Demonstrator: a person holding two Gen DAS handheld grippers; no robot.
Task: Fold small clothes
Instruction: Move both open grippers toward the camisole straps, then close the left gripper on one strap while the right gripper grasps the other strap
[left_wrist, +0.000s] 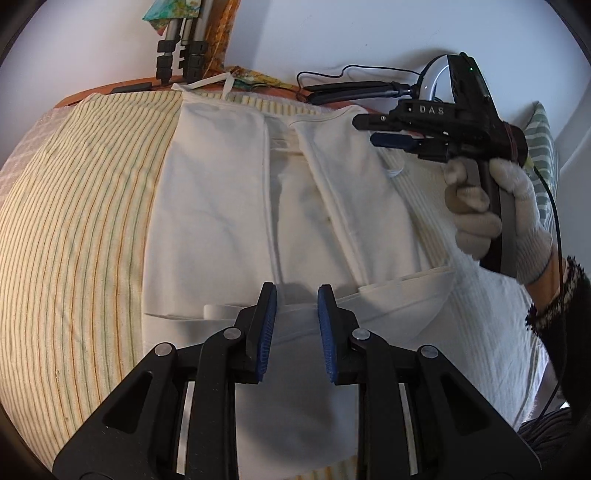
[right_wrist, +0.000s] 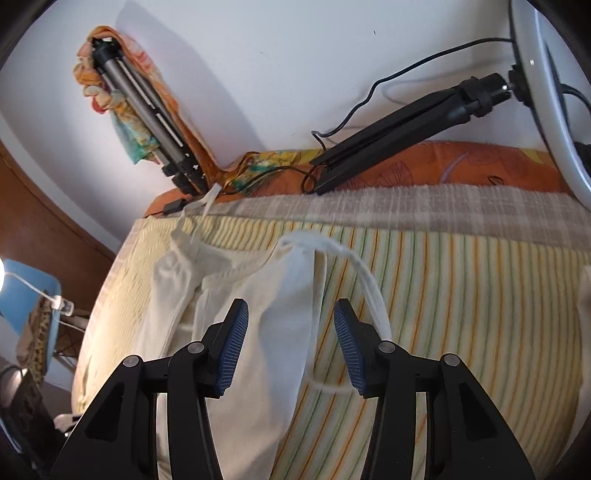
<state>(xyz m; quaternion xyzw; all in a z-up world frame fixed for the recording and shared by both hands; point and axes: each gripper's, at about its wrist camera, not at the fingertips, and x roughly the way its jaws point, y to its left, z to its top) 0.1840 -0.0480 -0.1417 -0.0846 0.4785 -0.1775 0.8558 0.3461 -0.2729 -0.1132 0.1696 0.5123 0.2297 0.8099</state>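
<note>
The left gripper (left_wrist: 296, 291) hovers with jaws apart over the cream garment (left_wrist: 236, 206); the right gripper (right_wrist: 291, 308) is likewise parted, empty. The garment lies partly folded, side panels turned inward, on the striped bedcover (left_wrist: 74, 229). Its long axis runs away toward the white wall (right_wrist: 295, 55), straps farthest.

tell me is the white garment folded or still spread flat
Partly folded: the white garment has both sides turned in over its middle, still long on the striped sheet.

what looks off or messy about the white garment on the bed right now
The white garment lies partly folded on the striped sheet, but its drawstrings are loose: one cord trails out over the sheet. Faint marks show near the middle seam.
</note>
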